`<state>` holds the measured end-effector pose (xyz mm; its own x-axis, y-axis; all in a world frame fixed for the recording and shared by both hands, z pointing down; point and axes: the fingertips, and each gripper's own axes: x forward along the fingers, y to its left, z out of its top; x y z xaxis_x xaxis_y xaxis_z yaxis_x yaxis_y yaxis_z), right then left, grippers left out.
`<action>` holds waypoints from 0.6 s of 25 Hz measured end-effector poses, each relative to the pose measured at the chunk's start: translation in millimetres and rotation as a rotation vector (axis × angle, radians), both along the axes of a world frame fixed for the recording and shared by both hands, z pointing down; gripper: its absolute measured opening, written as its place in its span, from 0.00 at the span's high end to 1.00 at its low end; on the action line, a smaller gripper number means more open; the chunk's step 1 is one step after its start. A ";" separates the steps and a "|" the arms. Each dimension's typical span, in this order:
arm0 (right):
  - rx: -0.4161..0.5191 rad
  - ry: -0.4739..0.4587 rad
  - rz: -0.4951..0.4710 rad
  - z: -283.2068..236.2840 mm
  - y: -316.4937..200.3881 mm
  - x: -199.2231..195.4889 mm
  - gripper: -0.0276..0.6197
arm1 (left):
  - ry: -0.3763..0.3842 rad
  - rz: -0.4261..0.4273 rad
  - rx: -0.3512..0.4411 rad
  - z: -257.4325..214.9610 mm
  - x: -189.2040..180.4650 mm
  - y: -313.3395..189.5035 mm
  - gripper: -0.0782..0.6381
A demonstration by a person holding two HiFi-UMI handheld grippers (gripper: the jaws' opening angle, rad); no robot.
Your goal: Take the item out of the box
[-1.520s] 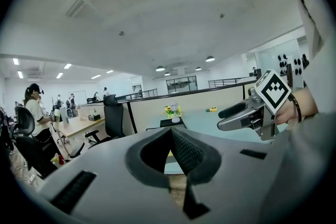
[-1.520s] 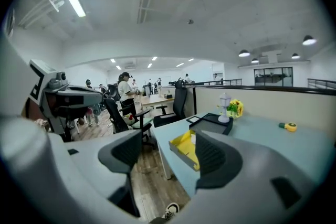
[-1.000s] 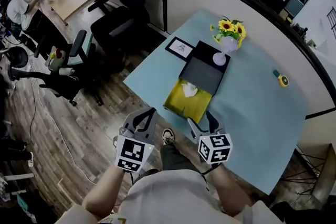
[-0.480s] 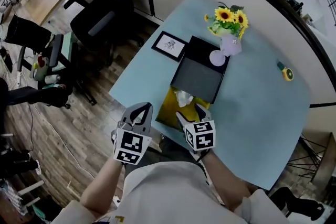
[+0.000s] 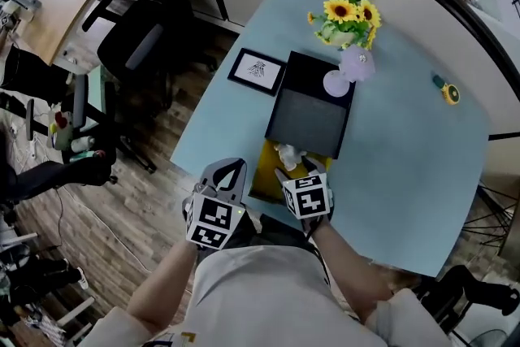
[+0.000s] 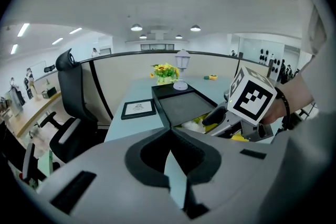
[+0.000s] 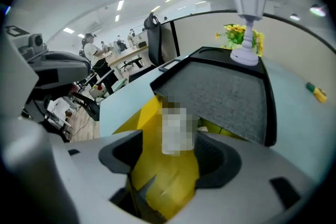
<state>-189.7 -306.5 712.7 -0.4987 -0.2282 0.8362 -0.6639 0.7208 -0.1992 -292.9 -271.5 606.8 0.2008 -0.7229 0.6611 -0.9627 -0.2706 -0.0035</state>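
An open box lies at the near edge of the light blue table (image 5: 406, 150). Its yellow tray (image 5: 272, 171) holds a white crumpled item (image 5: 287, 153), and its black lid (image 5: 309, 116) lies open behind. My right gripper (image 5: 296, 169) is open just over the tray's near end; in the right gripper view the yellow tray (image 7: 157, 165) fills the gap between the gripper's (image 7: 170, 150) jaws. My left gripper (image 5: 231, 169) is shut and holds nothing, left of the tray over the table's edge. In the left gripper view, that gripper (image 6: 169, 132) points at the black lid (image 6: 184, 107).
A small lantern lamp (image 5: 335, 83) stands on the lid's far end, beside a vase of sunflowers (image 5: 345, 16). A framed picture (image 5: 256, 71) lies left of the box. A small yellow thing (image 5: 448, 91) sits far right. Office chairs (image 5: 142, 45) stand on the floor at the left.
My right gripper has moved forward from the table's edge to the near end of the yellow tray. The left gripper has come forward a little and stays shut.
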 end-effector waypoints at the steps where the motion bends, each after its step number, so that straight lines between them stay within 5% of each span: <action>1: -0.003 0.009 0.019 2.2 -1.2 0.1 0.47 | 0.002 0.021 -0.004 1.5 -1.0 -2.8 0.88; 5: -0.005 0.047 0.097 11.4 -10.3 0.1 0.48 | 0.014 0.100 -0.026 9.4 -7.1 -14.7 0.88; 15: 0.071 0.185 0.133 18.9 -9.3 -4.8 0.80 | 0.037 0.276 -0.044 19.3 -27.6 -31.6 0.88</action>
